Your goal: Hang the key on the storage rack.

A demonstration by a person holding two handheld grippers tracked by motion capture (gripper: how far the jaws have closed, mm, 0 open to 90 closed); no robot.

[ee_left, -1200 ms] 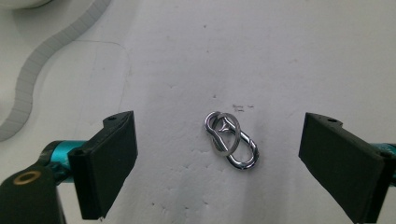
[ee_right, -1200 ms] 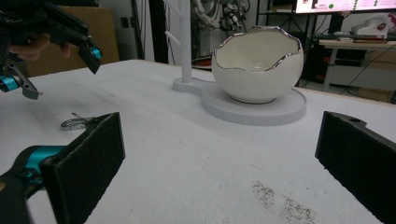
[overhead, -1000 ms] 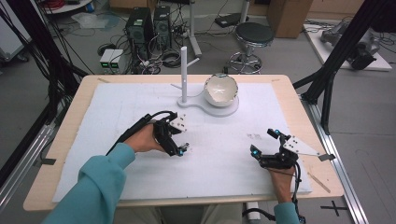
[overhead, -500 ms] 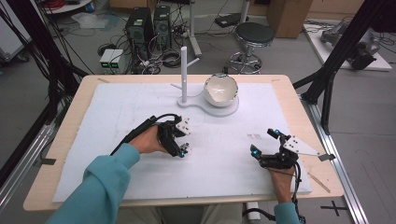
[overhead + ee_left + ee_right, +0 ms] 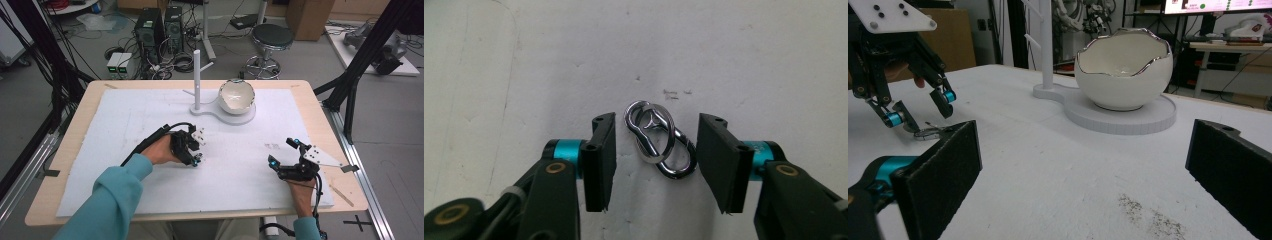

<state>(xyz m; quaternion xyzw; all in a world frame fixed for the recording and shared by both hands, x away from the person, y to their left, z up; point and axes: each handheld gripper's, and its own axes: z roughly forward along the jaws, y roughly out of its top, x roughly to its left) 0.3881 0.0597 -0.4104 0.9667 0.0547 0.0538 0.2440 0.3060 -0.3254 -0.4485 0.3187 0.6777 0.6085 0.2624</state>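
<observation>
A small shiny silver metal ring piece [image 5: 658, 140], made of two loops hooked together, lies flat on the white sheet [image 5: 150, 115] that covers the wooden counter [image 5: 75, 125]. The left gripper [image 5: 656, 160] points down at it from above. The ring piece sits right between the two black pads [image 5: 604, 150], a bit closer to the right pad than to the left one. There is a small gap on each side, so the pads do not touch it. The jaws have just been closing in on it, and now they stand about half way open with the ring piece between them. In the high view the left gripper [image 5: 195, 159] is near the middle of the sheet, held by a hand [image 5: 160, 150] with a teal sleeve [image 5: 107, 200]. From the right gripper view the ring piece [image 5: 930, 132] looks like a tiny flat thing on the sheet under the tips of the left gripper [image 5: 918, 111]. The right gripper [image 5: 282, 156] rests well apart, near the right side of the sheet, and its jaws are spread wide with nothing in them. Farther back stands a white bowl shaped like a cracked eggshell with a silver rim [image 5: 236, 95]. It sits on a white base [image 5: 245, 116] next to a thin white post [image 5: 196, 80].
</observation>
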